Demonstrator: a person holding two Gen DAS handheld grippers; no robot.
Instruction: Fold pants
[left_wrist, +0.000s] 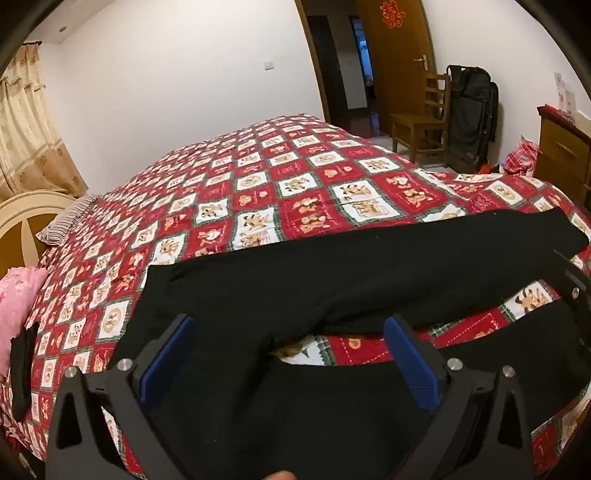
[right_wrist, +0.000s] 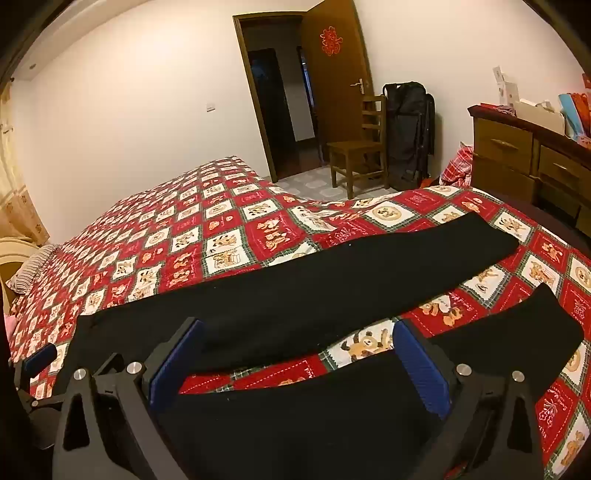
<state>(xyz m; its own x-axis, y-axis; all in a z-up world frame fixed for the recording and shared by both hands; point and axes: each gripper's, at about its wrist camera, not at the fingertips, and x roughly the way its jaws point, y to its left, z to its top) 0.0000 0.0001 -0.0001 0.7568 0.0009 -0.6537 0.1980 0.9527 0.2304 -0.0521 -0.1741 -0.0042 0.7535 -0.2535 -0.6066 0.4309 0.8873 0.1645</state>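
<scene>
Black pants (left_wrist: 332, 273) lie flat on a red patterned quilt (left_wrist: 258, 177), waist to the left, two legs spread apart to the right. My left gripper (left_wrist: 290, 328) is open, hovering over the crotch where the legs split. My right gripper (right_wrist: 297, 336) is open, above the near leg (right_wrist: 332, 398), with the far leg (right_wrist: 314, 273) beyond it. The near leg's cuff (right_wrist: 535, 325) lies at the right. The left gripper shows at the left edge of the right wrist view (right_wrist: 33, 369); the right gripper shows at the right edge of the left wrist view (left_wrist: 576, 288).
A striped pillow (left_wrist: 70, 221) and a pink cloth (left_wrist: 18, 306) lie at the bed's left. A wooden chair (right_wrist: 358, 147), a black bag (right_wrist: 408, 129) and a dresser (right_wrist: 532, 158) stand past the bed. The door (right_wrist: 332, 74) is open.
</scene>
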